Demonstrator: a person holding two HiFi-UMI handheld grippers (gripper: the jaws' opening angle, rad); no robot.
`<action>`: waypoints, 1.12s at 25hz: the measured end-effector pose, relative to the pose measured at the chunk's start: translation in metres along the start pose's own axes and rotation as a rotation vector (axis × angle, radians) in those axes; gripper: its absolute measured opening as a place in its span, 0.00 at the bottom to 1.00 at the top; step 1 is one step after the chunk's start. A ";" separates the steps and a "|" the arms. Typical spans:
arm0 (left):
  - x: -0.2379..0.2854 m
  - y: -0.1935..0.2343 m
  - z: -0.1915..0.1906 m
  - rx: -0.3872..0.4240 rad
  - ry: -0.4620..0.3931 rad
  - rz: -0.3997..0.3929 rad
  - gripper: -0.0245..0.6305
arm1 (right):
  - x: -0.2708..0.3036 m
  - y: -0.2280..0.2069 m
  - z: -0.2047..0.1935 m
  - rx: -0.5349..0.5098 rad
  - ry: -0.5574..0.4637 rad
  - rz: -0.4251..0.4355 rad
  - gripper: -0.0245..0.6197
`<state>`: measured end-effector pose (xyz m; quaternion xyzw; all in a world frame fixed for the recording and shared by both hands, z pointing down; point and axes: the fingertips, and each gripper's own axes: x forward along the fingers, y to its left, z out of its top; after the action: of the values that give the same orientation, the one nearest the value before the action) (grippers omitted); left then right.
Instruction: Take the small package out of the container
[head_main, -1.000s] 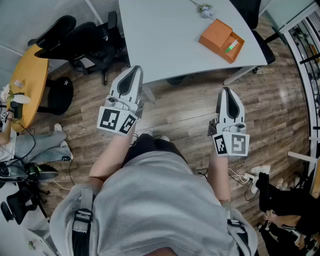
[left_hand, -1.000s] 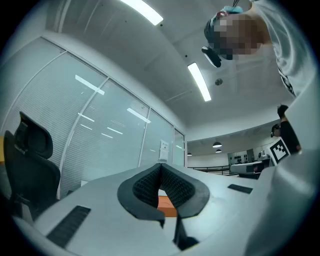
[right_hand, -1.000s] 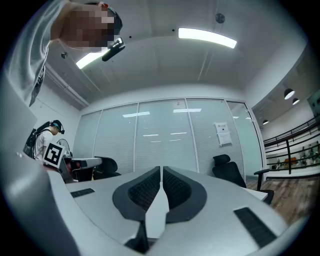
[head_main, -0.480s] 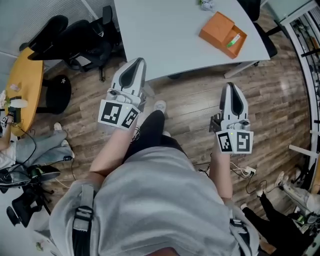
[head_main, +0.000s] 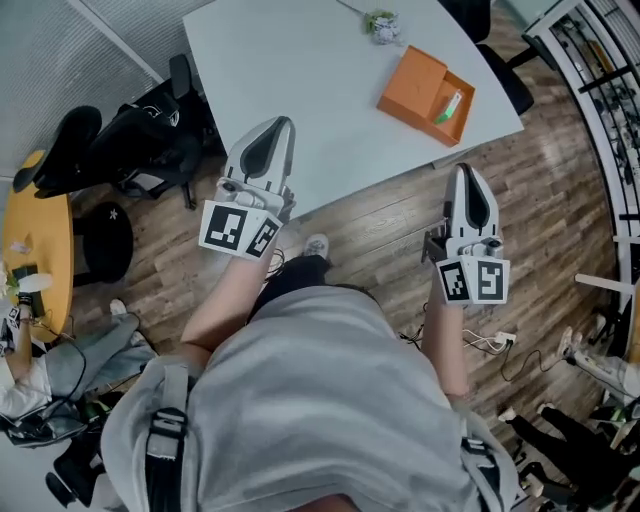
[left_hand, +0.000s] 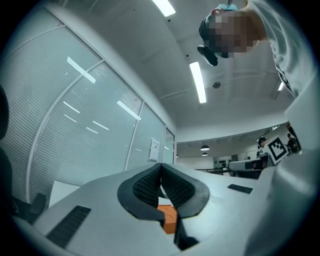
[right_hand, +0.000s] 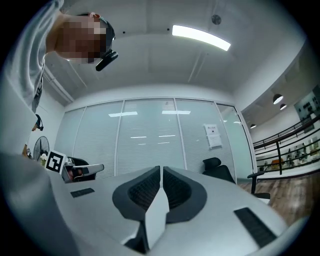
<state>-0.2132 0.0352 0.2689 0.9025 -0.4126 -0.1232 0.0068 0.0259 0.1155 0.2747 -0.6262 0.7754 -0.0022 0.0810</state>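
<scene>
An orange open container (head_main: 420, 92) lies on the pale grey table (head_main: 290, 70), near its right front corner. A small green and white package (head_main: 448, 105) rests in its open side. My left gripper (head_main: 279, 124) hovers over the table's front edge, left of the container, jaws shut and empty. My right gripper (head_main: 466, 172) hangs over the wooden floor, just below the container, also shut on nothing. In the left gripper view the shut left gripper (left_hand: 161, 166) frames a bit of the orange container (left_hand: 171, 218). In the right gripper view the right gripper (right_hand: 161, 169) has its pads together.
Black office chairs (head_main: 120, 145) stand left of the table, beside a round yellow table (head_main: 30, 220). A small crumpled object (head_main: 382, 25) lies at the table's far edge. Cables and a socket strip (head_main: 492, 343) lie on the floor at right. A metal rack (head_main: 600, 60) lines the right side.
The table and orange container have come lower and nearer in the head view as the person steps forward. Both grippers keep their pose and stay shut.
</scene>
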 end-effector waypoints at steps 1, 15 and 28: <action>0.013 0.009 -0.001 -0.002 0.001 -0.015 0.07 | 0.012 -0.005 0.000 -0.001 -0.004 -0.016 0.12; 0.124 0.077 -0.046 -0.039 0.037 -0.020 0.07 | 0.123 -0.070 -0.042 0.038 0.062 -0.060 0.12; 0.240 0.088 -0.060 0.036 -0.029 0.172 0.07 | 0.259 -0.179 -0.039 0.046 0.061 0.190 0.12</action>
<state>-0.1139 -0.2070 0.2854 0.8618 -0.4910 -0.1275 -0.0050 0.1421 -0.1786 0.3005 -0.5477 0.8330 -0.0310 0.0716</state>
